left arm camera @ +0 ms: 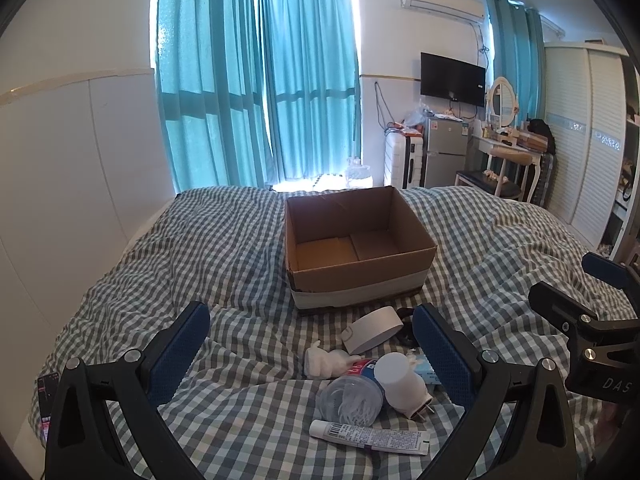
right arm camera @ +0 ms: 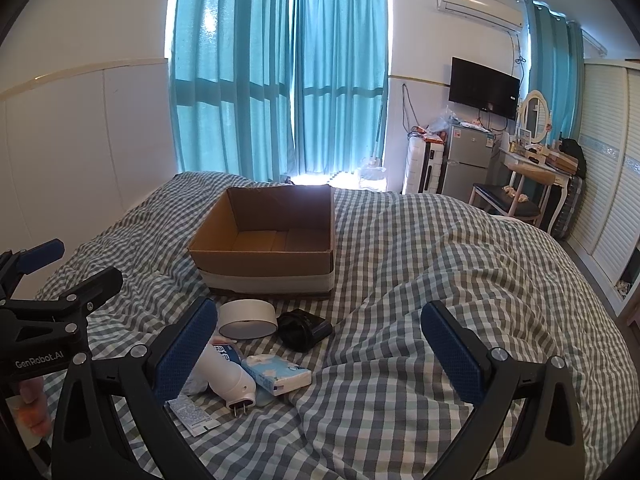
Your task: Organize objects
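Hovering, both tools spread, gripping nothing: left tool point(left arm camera: 312, 344), right tool point(right arm camera: 320, 344); tissue pack point(left arm camera: 428, 372) half-hidden behind finger

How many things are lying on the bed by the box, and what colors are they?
White: 4 – tape roll, plug-in device, tube, small figurine
Clear: 1 – plastic bottle
Black: 1 – black object
Blue and white: 1 – tissue pack
Total: 7. The cardboard box holds nothing.

The left gripper point(left arm camera: 312, 344) and the right gripper point(right arm camera: 320, 344) both hover side by side near the scene's near edge, jaws spread wide, holding nothing.
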Motion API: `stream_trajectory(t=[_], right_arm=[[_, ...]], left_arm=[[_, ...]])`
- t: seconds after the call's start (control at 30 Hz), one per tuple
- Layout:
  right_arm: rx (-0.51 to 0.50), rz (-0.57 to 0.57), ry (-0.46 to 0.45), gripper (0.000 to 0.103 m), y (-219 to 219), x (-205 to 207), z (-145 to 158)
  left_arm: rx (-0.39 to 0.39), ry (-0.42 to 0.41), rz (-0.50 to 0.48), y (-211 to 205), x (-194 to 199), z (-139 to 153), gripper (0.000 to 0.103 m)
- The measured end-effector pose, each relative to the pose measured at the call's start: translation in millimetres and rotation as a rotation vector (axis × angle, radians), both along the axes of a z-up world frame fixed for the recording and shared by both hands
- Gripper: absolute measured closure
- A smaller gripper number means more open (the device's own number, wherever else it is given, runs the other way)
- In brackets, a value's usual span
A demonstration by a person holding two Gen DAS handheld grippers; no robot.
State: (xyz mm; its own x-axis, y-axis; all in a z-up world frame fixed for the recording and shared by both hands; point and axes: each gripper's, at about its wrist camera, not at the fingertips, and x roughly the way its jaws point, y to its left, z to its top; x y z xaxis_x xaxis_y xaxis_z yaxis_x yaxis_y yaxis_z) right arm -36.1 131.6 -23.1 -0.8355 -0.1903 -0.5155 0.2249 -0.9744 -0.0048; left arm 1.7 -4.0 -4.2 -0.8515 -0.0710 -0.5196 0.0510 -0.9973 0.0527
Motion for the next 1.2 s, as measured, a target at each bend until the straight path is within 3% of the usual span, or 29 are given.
stream_trajectory(t=[1.0,1.2], right_arm=[[0.015,0.017,0.001,0.001,-6.4,2.4,2.0],[0.015,0.028,-0.016,0.001,-7.0,1.2,-0.3]], left_arm=[[0.016,-0.006,0.010,-4.5,3.7,1.5,0.000],[0.018,-0.050,0.007,-6.0,-3.7,-6.4,0.000]])
